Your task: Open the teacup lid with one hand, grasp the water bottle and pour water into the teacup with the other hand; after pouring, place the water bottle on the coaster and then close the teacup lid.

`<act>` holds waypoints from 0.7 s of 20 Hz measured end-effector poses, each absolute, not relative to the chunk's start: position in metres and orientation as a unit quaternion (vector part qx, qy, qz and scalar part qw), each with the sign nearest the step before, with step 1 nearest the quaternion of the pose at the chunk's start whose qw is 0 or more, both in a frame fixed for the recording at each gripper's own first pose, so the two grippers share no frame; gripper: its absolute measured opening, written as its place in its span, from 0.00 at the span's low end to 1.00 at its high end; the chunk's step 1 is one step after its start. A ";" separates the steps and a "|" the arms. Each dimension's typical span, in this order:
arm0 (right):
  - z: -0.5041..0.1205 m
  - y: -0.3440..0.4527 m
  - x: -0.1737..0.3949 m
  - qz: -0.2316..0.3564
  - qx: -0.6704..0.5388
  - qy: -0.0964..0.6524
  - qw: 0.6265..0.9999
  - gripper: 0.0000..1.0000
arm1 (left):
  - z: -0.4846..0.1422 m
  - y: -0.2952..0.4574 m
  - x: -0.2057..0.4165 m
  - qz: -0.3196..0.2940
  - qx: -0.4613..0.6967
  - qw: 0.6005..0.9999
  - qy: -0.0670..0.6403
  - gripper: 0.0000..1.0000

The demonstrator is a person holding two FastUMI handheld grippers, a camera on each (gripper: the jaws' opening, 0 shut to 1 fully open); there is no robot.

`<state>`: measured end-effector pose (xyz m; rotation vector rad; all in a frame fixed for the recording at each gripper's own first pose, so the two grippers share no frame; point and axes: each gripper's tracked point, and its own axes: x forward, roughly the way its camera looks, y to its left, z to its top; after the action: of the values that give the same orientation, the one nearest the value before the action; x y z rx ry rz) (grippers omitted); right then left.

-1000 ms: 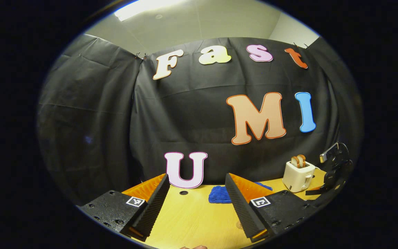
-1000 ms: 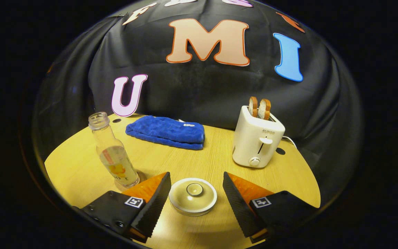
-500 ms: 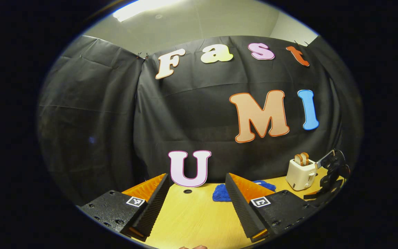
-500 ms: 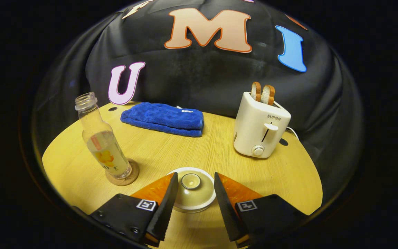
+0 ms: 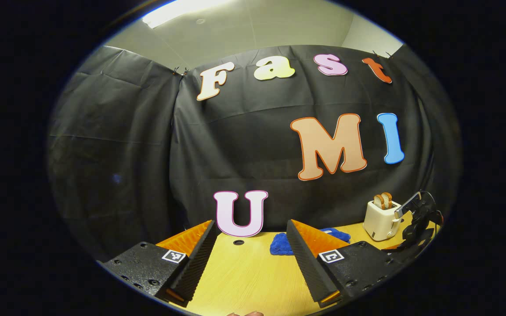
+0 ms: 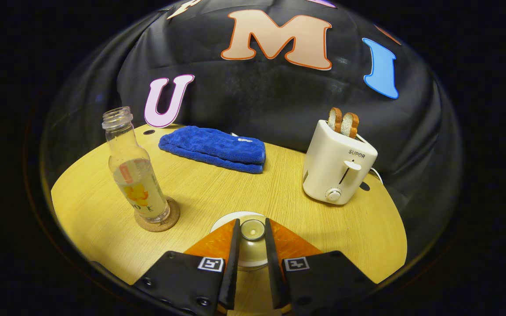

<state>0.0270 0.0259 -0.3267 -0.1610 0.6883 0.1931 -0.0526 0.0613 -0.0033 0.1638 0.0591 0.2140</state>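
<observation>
bottle (image 6: 135,175) uncapped, part-full of pale liquid, upright on coaster (image 6: 157,217), table (image 6: 218,193) left | toaster (image 6: 337,169) holds two bread slices | right claw (image 6: 252,232) pinched on lid (image 6: 247,243) knob, table front | left claw (image 5: 249,245) wide apart, holding nothing

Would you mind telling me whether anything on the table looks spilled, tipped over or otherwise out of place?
Nothing stands out. The water bottle stands upright and uncapped on its coaster, the blue towel lies folded, the toaster is upright with bread in it, and the lid sits level between the right gripper's fingers. No spill shows on the table.
</observation>
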 end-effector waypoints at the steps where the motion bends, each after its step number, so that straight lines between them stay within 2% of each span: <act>1: -0.326 0.026 0.026 0.096 -0.074 0.337 0.934 0.33 | -0.004 0.061 -0.052 0.106 0.080 0.991 0.030 0.93; 4: -0.323 0.027 0.026 0.096 -0.053 0.344 0.933 0.29 | -0.009 0.057 -0.050 0.098 0.077 0.992 0.032 0.93; 7: -0.310 0.027 0.026 0.093 -0.036 0.341 0.935 0.33 | -0.017 0.047 -0.045 0.073 0.083 0.993 0.027 0.94; 12: -0.278 0.026 0.025 0.088 -0.002 0.326 0.941 0.31 | -0.039 0.012 -0.031 -0.002 0.092 0.996 0.013 0.94; 14: -0.263 0.025 0.023 0.089 -0.001 0.315 0.945 0.31 | -0.058 0.004 -0.027 -0.019 0.090 0.995 0.025 1.00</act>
<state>0.0234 0.0253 -0.2628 -0.0016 0.6425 0.1814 -0.0268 0.0036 -0.0580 0.1799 0.0501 -0.0383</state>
